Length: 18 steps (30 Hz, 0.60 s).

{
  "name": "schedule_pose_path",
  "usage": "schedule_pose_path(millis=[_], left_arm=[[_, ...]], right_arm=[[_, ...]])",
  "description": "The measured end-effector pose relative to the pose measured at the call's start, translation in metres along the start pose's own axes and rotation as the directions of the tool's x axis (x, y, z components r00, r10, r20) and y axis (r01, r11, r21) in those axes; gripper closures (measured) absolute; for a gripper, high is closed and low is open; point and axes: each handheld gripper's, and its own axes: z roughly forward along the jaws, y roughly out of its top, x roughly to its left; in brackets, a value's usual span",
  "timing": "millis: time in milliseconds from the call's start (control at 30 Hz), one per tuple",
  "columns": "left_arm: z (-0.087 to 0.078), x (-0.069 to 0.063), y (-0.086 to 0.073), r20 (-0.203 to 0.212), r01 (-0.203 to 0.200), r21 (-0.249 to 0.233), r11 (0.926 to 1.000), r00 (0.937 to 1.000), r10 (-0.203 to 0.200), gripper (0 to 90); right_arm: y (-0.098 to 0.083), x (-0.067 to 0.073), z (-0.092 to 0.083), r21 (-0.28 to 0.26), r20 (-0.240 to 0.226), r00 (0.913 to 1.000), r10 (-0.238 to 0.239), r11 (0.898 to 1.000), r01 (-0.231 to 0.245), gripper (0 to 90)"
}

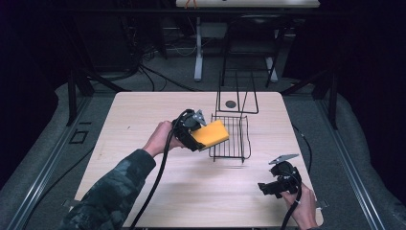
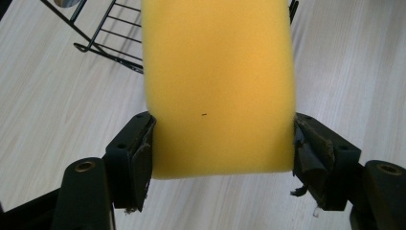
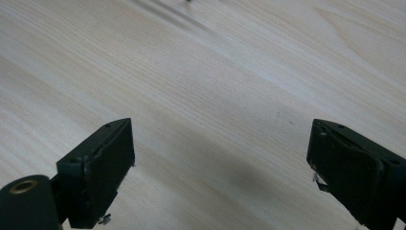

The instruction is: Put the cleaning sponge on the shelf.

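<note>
**Sponge carried to the wire rack**

At the left side of the surface (image 1: 143,158), the left claw (image 1: 200,135) is clenched on a yellow sponge (image 1: 211,134). In the left gripper view the two jaws press on the near end of the sponge (image 2: 218,86) from both sides, so most of it sticks out ahead of the claw. I think it is held by this end on purpose: the free part can go into a place first, and the jaws stay outside. The sponge is lifted above the surface and tilted, and its far end hangs over the left edge of a black wire rack (image 1: 234,139) just in front of the claw. A second wire frame (image 1: 237,98) stands behind the rack, with a small dark round thing (image 1: 231,103) at its foot.

To the right and well apart from the rack, the right claw (image 1: 268,188) is released. In the right gripper view its jaws stand wide with bare wood between them. It seems to wait aside, to leave room for the left hand.
</note>
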Motion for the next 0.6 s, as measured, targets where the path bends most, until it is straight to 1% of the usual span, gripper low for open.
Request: schedule_pose_path(millis=[33,133,233,367,433,500,567,600], left_arm=[[0.0,0.0,0.0,0.0,0.0,0.0,1.0,1.0,0.0,30.0],[0.007,-0.005,0.008,-0.007,-0.01,0.003,0.9999,0.9999,0.01,30.0],[0.01,-0.007,0.011,-0.002,-0.011,-0.003,0.9999,0.9999,0.011,30.0],[0.02,-0.009,0.016,-0.001,0.011,-0.013,0.9999,0.9999,-0.011,30.1],[0.022,-0.009,0.016,-0.001,0.011,-0.009,0.9999,0.9999,-0.011,30.0],[0.027,-0.009,0.018,-0.007,0.034,-0.016,0.9993,0.9994,-0.034,30.0],[0.028,-0.01,0.019,-0.015,0.038,-0.018,0.9991,0.9992,-0.038,30.1],[0.03,-0.011,0.021,-0.015,0.054,-0.019,0.9984,0.9984,-0.054,30.1]], right_arm=[[0.0,0.0,0.0,0.001,0.004,1.0,-0.002,1.0,0.002,8.9],[0.0,0.0,-0.001,0.004,0.0,1.0,-0.004,1.0,0.004,8.9],[0.0,0.001,0.0,-0.002,-0.004,1.0,0.002,1.0,-0.002,9.0],[0.0,0.001,0.0,0.001,-0.004,1.0,0.001,1.0,-0.001,9.2],[-0.001,0.0,0.0,0.001,-0.002,1.0,-0.001,1.0,0.001,9.2],[-0.001,0.0,0.0,-0.005,0.0,1.0,-0.001,1.0,0.001,9.2],[0.0,0.0,-0.001,-0.001,0.001,1.0,-0.001,1.0,0.001,9.3],[0.0,0.0,-0.001,-0.002,0.001,1.0,0.0,1.0,0.0,9.3]])
